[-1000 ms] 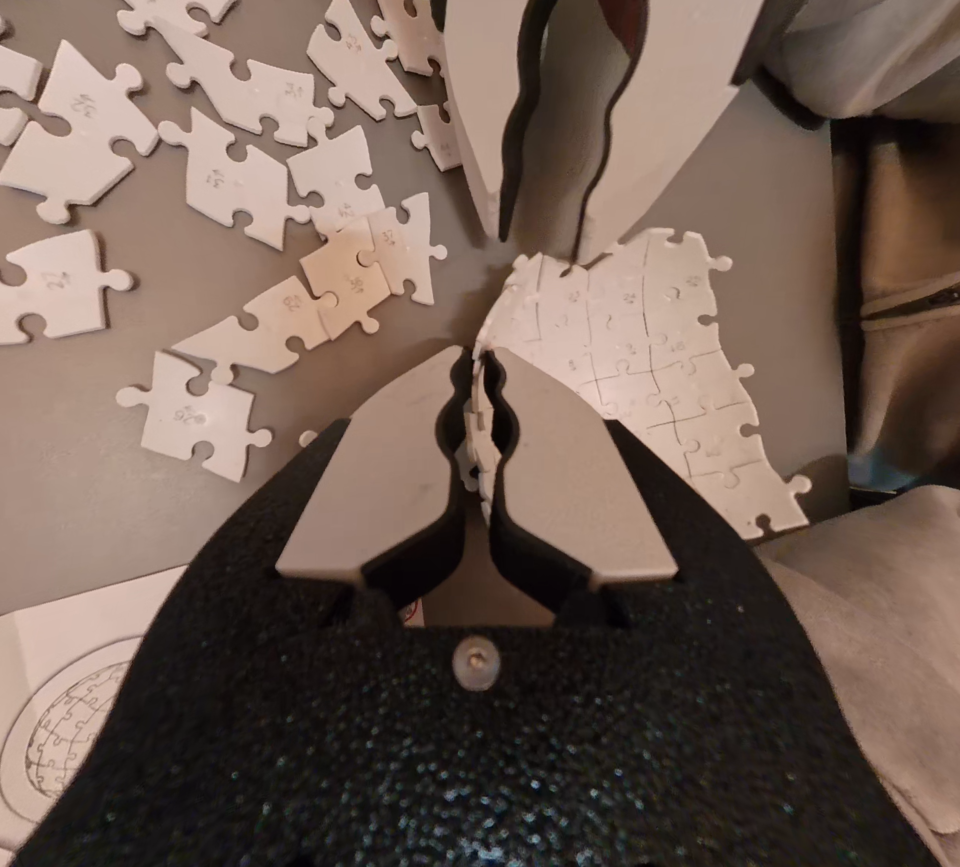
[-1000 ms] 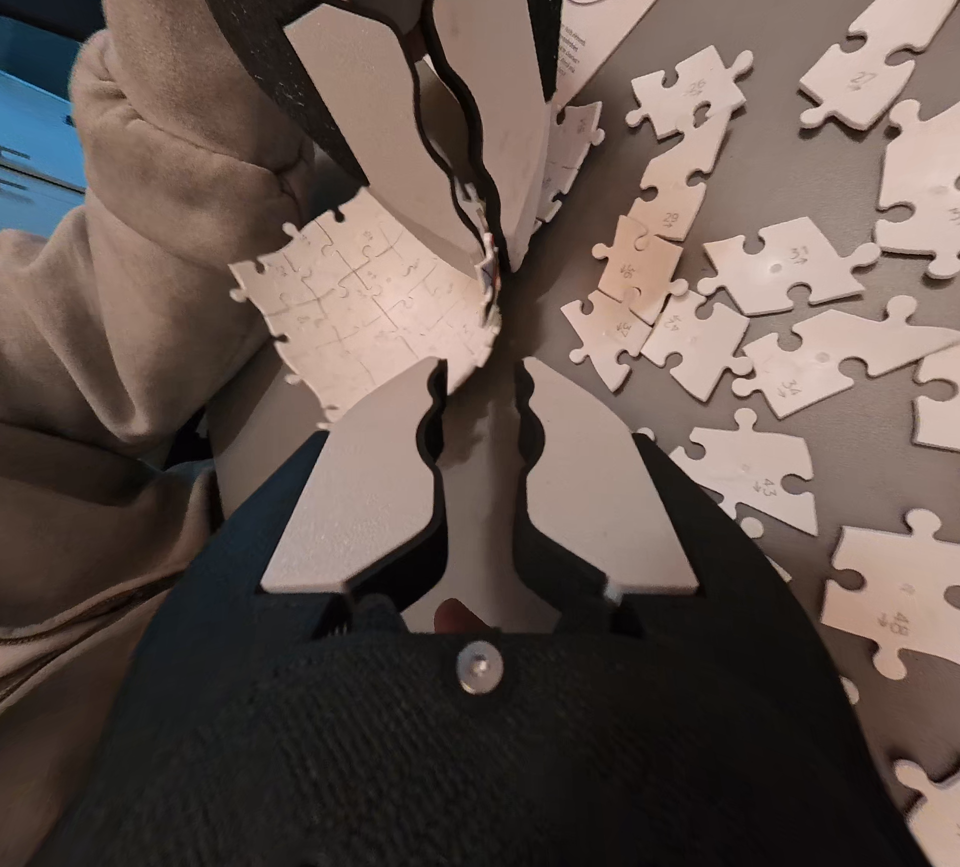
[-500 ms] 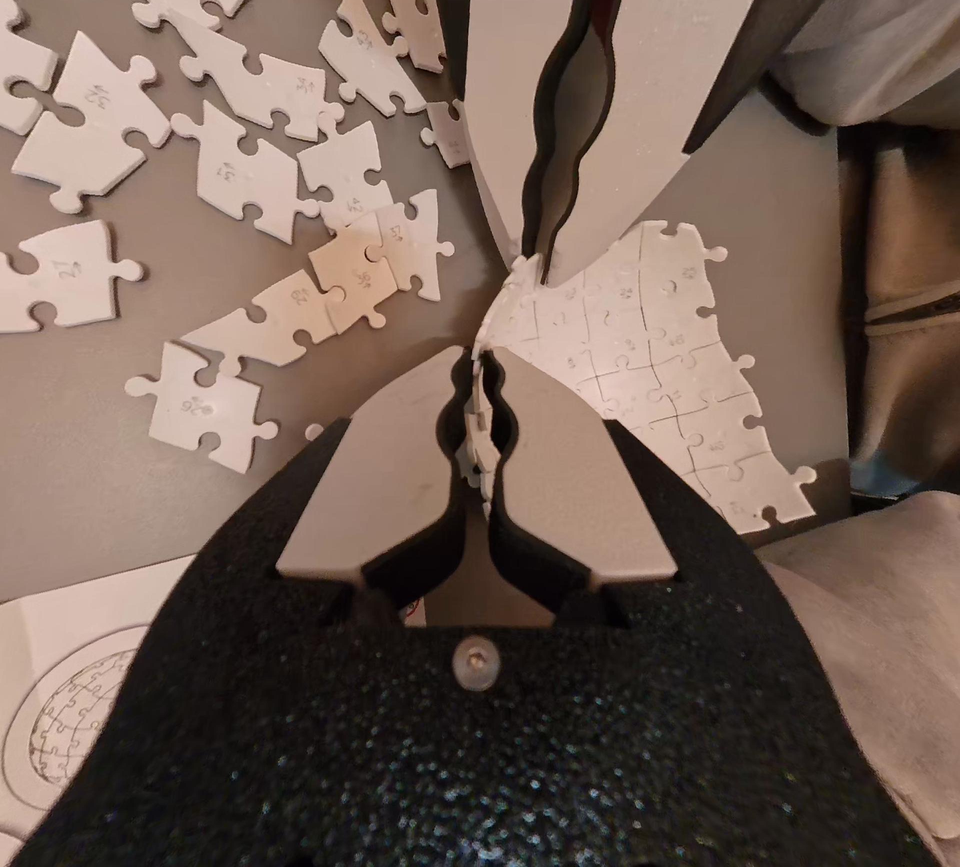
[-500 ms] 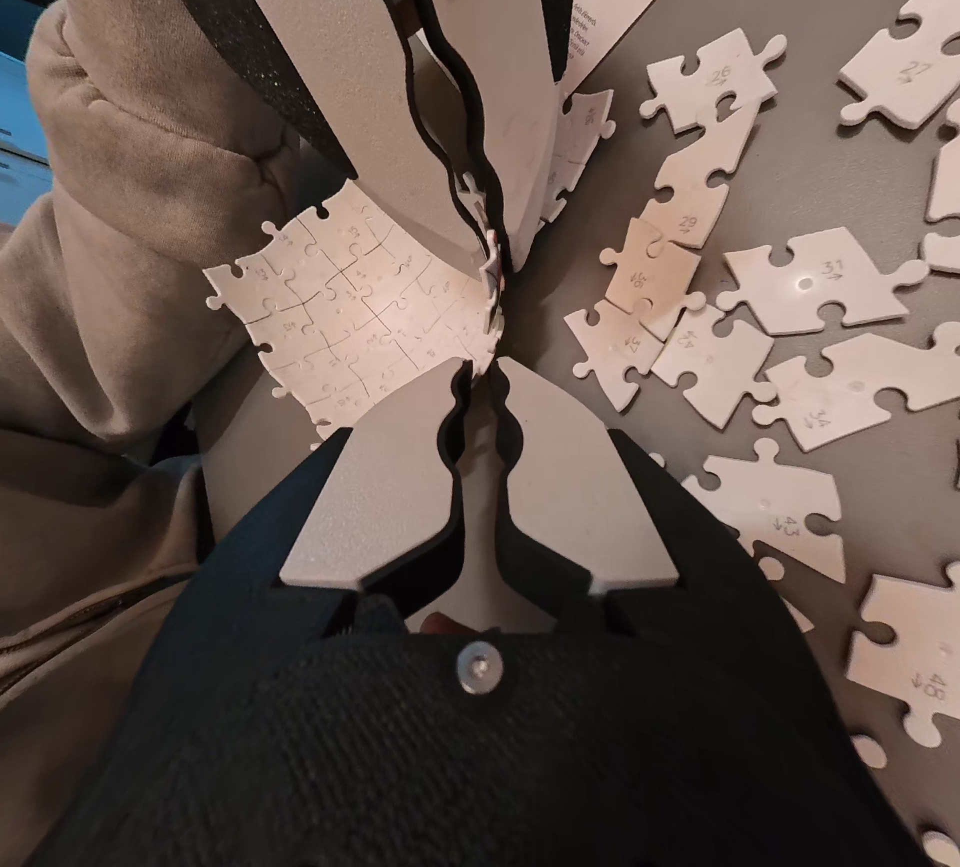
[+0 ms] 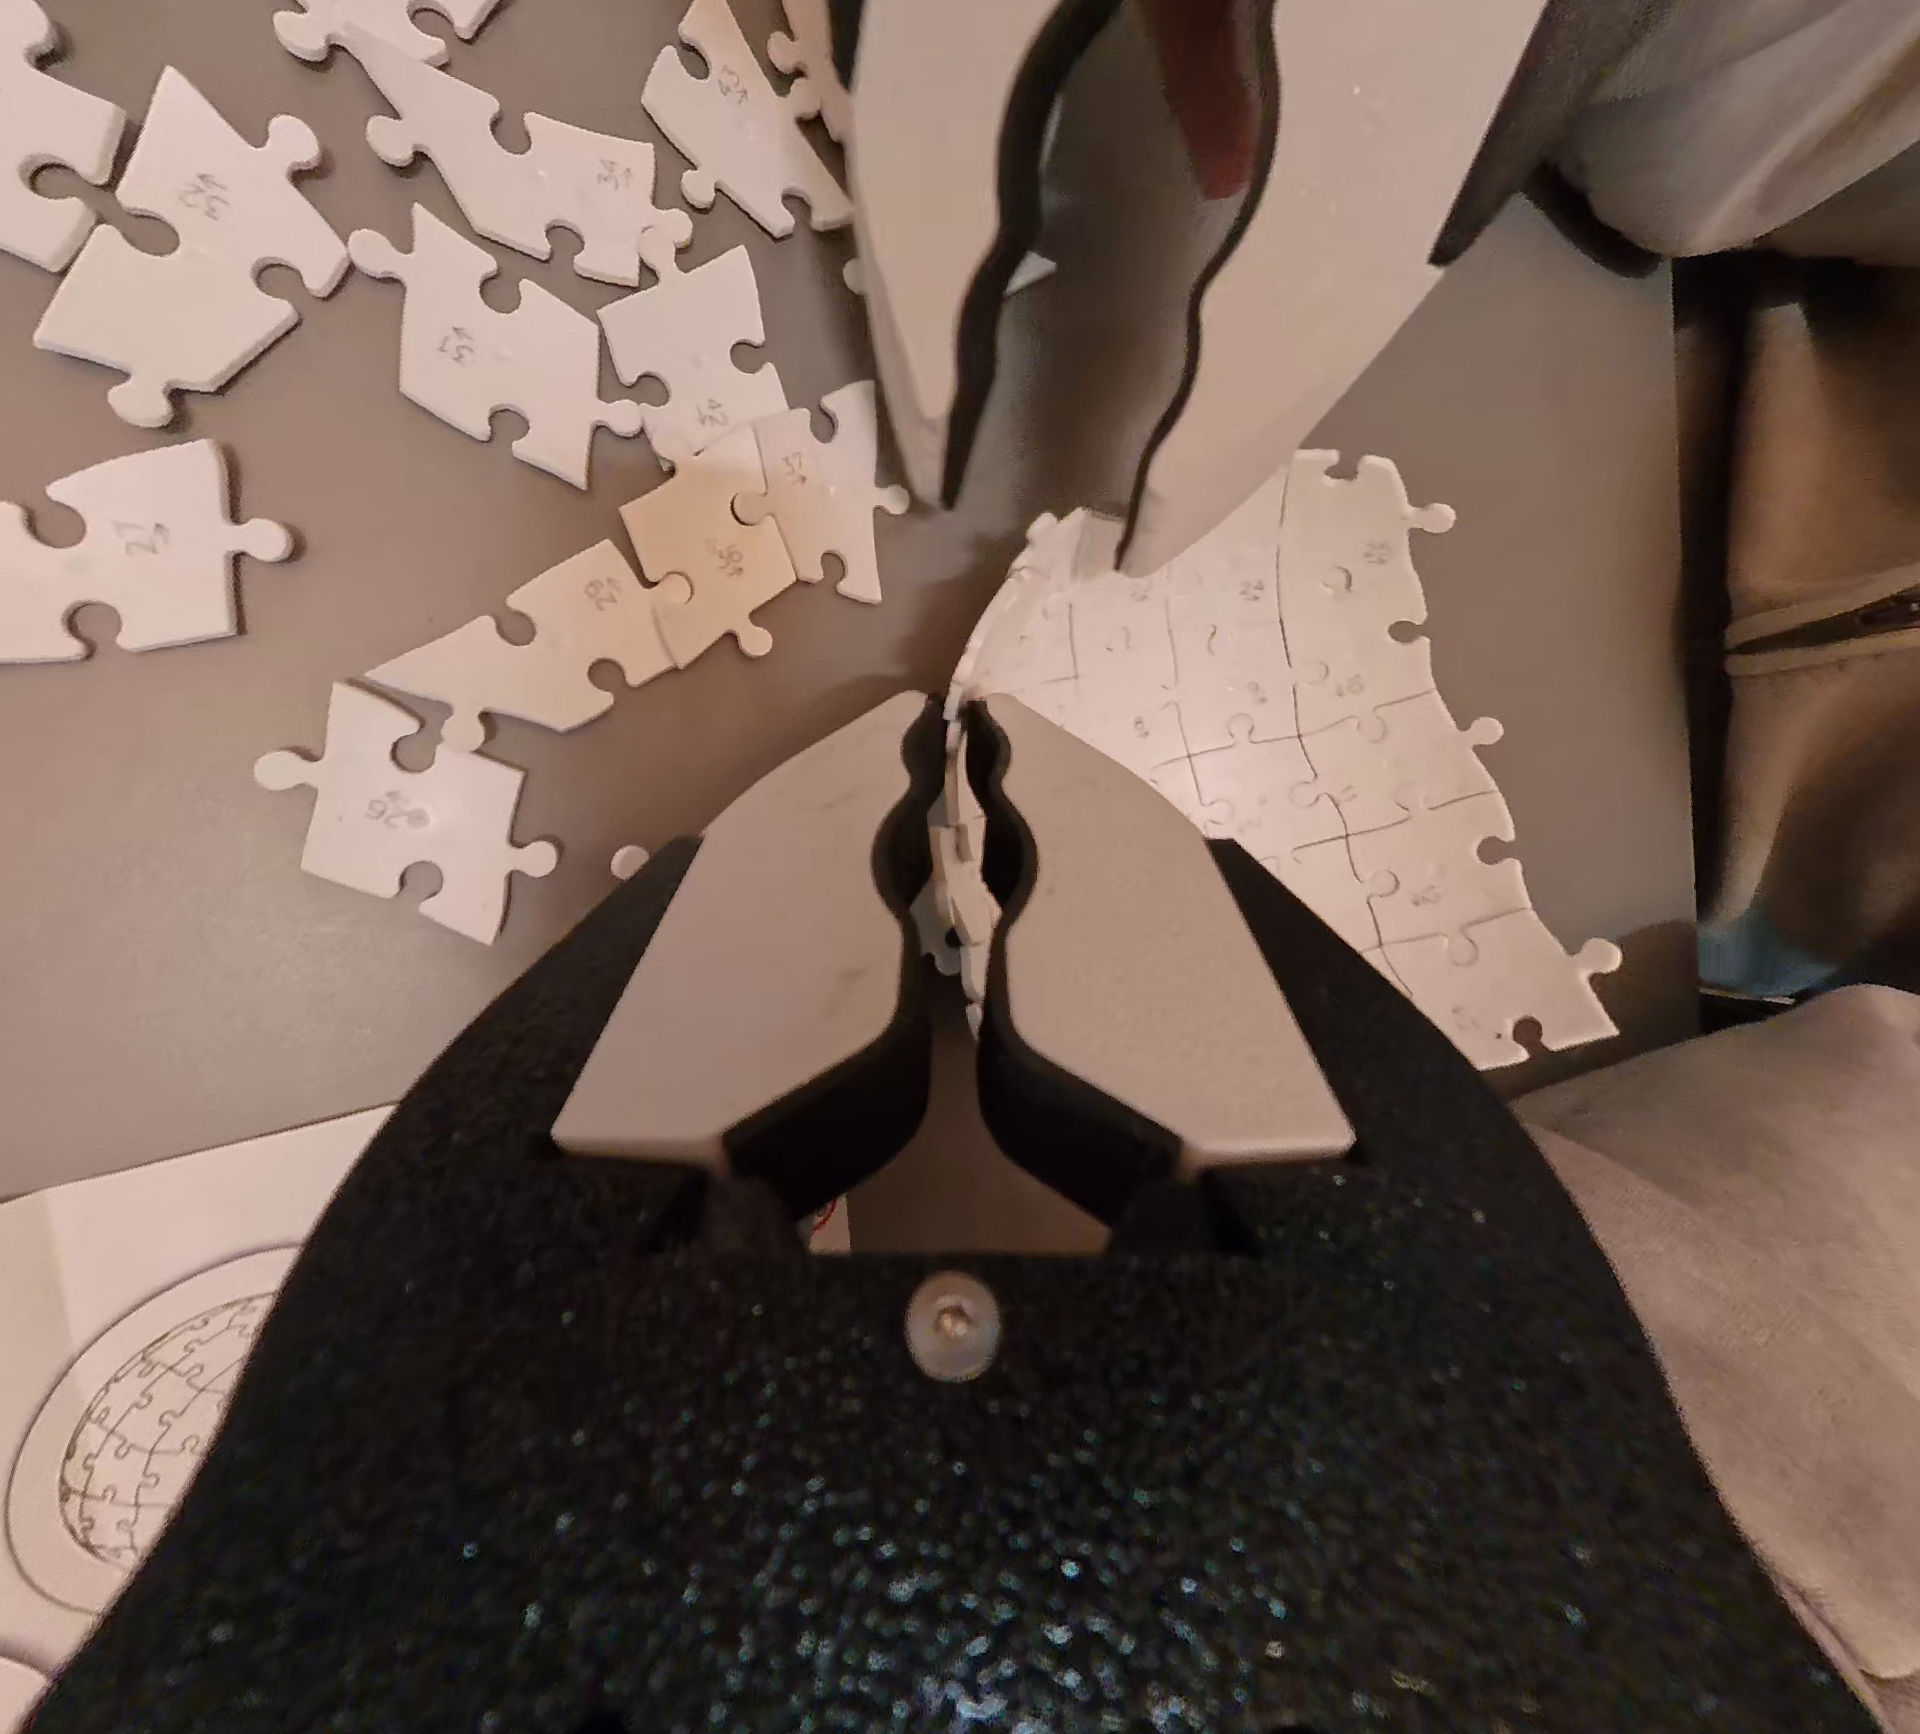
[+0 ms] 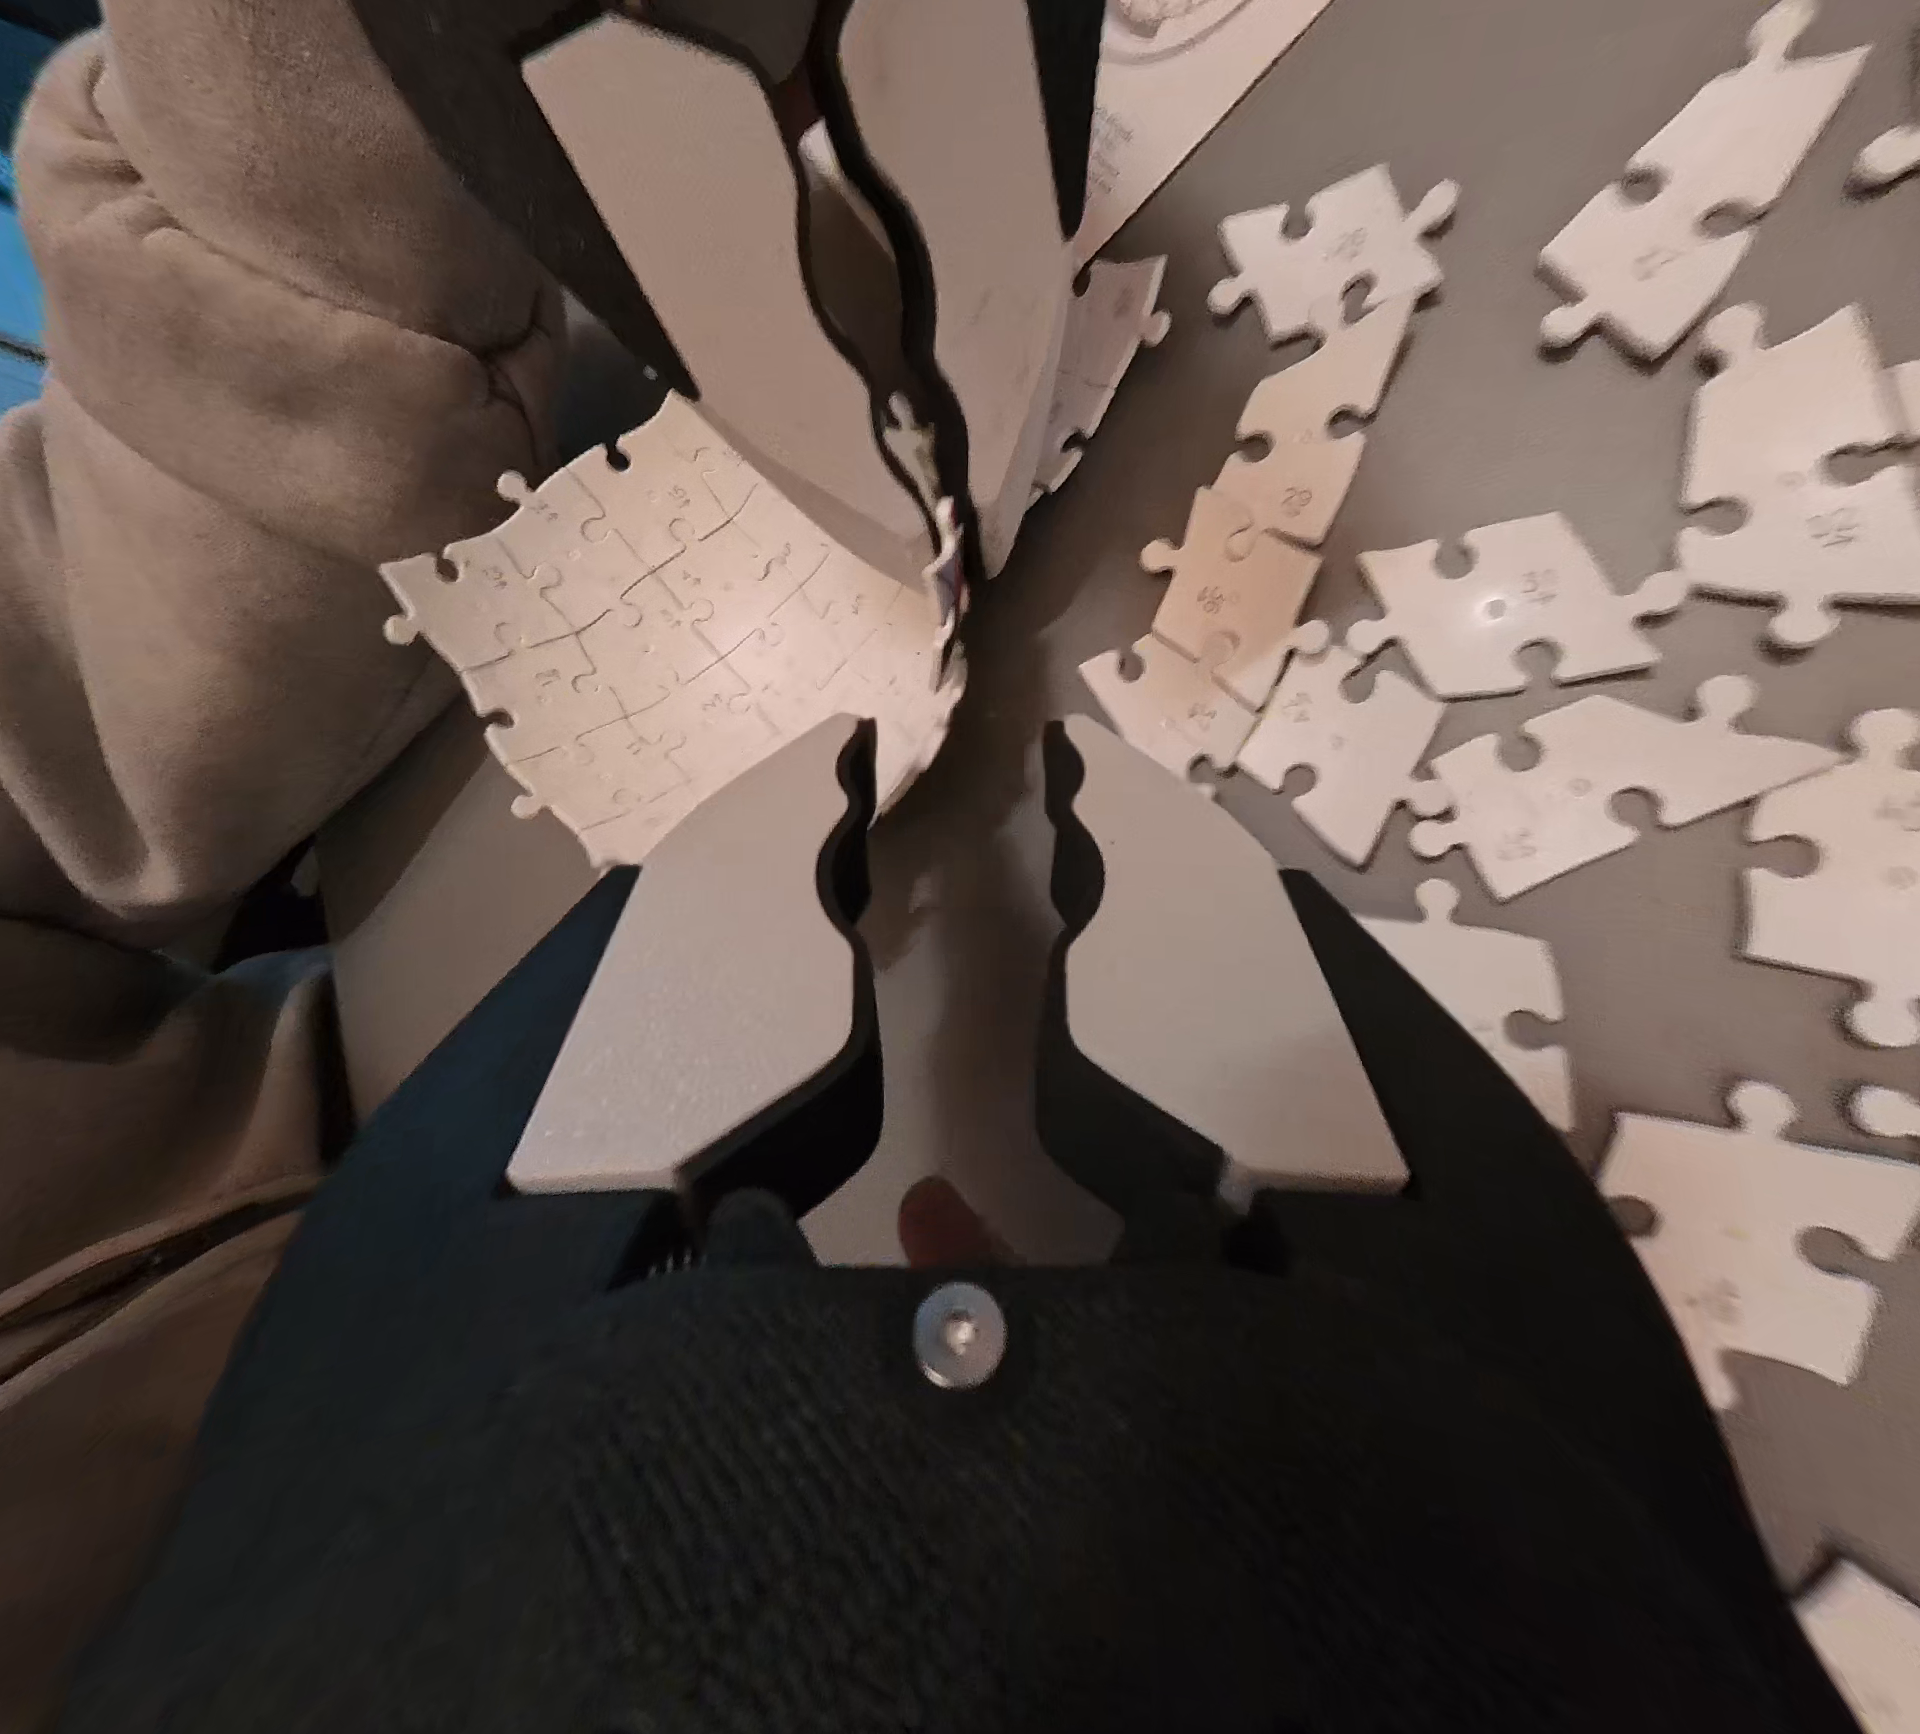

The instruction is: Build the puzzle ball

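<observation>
Jaws first. Left gripper [image 5: 951, 718]: jaws pressed onto the edge of the assembled curved puzzle section [image 5: 1340, 749], the white rim seen edge-on in the narrow slot between the black pads. Right gripper [image 6: 951, 734]: jaws spread, a clear gap between the tips, nothing between them.

Left wrist view, left to right. Printed instruction sheet [image 5: 114, 1352] with a sphere drawing at the lower left corner of the grey table [image 5: 156, 1009]. Loose puzzle pieces [image 5: 416, 811], white and numbered, scattered flat over the left half; a short joined strip of pieces [image 5: 665, 604] lies just left of centre. Centre: the left gripper holding the section. The section fans out to the right of the jaws, concave side showing, knobs along its outer rim. The right gripper [image 5: 1039, 521] comes in from the top; one finger tip lies at the section's upper edge, the other off it to the left. Contact not certain. Far right: grey-beige sleeve [image 5: 1714, 1372] at the table edge.

Right wrist view, left to right. Sleeve [image 6: 239, 437], then the curved section [image 6: 665, 635] just left of the spread jaws, its corner near the left finger. The left gripper [image 6: 961, 541] pinches the section from above. Loose pieces [image 6: 1507, 614] lie right of the jaws, some blurred.
</observation>
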`<state>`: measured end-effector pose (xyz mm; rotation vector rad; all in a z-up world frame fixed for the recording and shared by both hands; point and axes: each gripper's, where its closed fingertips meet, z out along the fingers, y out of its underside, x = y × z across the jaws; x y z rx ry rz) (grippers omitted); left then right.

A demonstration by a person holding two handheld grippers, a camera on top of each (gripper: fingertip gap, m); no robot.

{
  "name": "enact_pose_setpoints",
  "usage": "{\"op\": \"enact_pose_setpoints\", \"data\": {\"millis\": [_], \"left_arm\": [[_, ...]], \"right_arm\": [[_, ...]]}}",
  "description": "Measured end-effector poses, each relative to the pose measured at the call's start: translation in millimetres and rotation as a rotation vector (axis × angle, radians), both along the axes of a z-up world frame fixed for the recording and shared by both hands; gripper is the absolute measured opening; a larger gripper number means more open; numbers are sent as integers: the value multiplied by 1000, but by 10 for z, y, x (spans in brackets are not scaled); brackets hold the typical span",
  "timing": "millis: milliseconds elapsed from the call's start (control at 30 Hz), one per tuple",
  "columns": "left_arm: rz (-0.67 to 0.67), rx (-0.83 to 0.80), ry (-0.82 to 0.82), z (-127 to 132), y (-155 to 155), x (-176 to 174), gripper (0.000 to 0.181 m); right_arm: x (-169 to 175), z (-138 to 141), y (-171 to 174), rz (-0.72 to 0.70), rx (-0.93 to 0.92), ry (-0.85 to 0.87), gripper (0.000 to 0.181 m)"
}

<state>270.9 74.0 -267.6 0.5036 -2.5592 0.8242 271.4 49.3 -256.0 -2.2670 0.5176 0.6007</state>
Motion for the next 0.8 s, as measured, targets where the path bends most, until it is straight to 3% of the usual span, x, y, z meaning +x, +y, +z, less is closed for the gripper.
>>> {"op": "enact_pose_setpoints", "data": {"millis": [200,333,800], "left_arm": [[-1,-2,-2,9,-3,-6,3],[1,-2,1,7,10,-6,3],[33,65,6,-44,103,13,7]], "right_arm": [[43,14,172,43,13,-85,27],[35,3,217,91,6,-135,4],[45,-9,230,79,-6,-158,3]]}}
